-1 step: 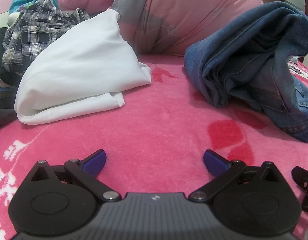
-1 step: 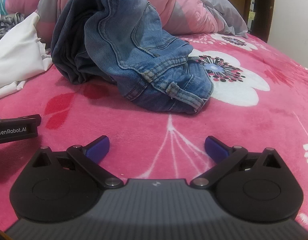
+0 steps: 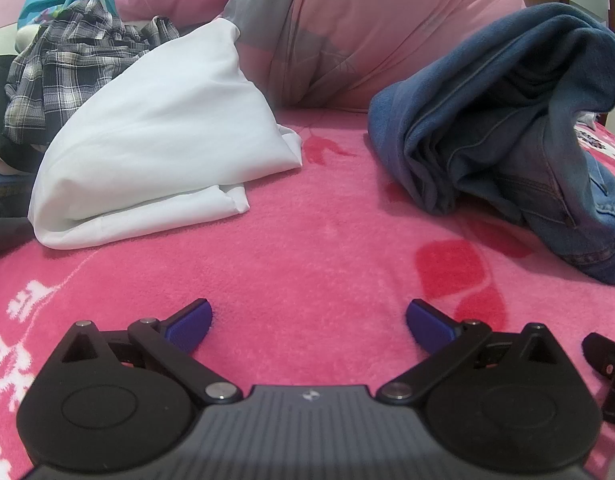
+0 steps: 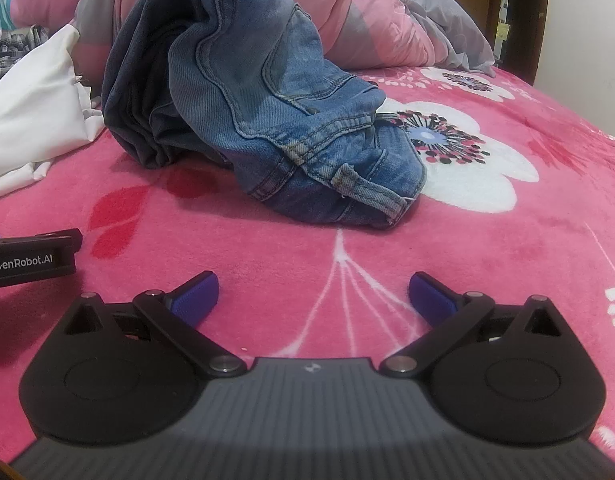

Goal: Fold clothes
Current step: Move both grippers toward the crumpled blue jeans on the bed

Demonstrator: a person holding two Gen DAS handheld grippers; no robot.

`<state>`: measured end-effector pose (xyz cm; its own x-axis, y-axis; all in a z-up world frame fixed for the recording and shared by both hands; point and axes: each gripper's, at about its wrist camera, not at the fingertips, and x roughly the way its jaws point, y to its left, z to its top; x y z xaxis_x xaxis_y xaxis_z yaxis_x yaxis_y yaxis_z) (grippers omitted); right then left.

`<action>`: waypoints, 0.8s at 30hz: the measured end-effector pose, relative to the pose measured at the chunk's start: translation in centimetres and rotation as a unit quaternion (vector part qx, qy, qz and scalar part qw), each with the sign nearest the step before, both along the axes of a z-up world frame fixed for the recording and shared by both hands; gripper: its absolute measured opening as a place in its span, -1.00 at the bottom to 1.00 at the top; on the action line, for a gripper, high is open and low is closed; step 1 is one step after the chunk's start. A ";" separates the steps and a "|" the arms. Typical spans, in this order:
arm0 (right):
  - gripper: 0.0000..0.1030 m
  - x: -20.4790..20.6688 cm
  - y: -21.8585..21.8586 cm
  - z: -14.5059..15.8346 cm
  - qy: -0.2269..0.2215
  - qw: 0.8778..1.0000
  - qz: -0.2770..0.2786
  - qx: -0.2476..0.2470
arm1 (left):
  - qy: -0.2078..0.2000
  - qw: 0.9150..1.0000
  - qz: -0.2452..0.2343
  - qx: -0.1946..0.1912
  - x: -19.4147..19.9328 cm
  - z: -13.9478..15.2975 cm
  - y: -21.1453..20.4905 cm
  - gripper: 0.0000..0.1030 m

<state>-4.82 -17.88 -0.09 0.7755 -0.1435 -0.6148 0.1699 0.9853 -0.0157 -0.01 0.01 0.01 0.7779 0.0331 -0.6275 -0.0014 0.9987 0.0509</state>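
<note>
A pink flowered blanket (image 4: 487, 248) covers the bed, with a pink and grey quilt (image 3: 371, 36) heaped along its far edge. A crumpled pair of blue jeans (image 4: 267, 120) lies in a mound at the middle of the bed, leaning up toward the quilt. To its left, apart from it, rests a loosely folded white cloth (image 3: 155, 148), and a checked shirt (image 3: 71, 72) is bunched behind that at the far left. Nearest the onlooker, the left gripper (image 3: 309, 322) and the right gripper (image 4: 313, 294) hover side by side over bare blanket, well short of the jeans, each with its blue-tipped jaws spread wide and nothing between them.
</note>
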 end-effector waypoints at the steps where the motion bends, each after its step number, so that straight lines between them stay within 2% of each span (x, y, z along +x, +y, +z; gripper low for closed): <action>1: 0.99 0.0 0.0 0.0 0.000 1.000 0.000 0.000 | 0.000 1.000 0.000 0.000 0.0 0.0 0.0 1.00; 24: 0.99 -0.1 -0.2 0.0 -0.002 1.000 0.001 0.004 | 0.001 1.000 -0.002 0.005 -0.2 0.0 0.0 1.00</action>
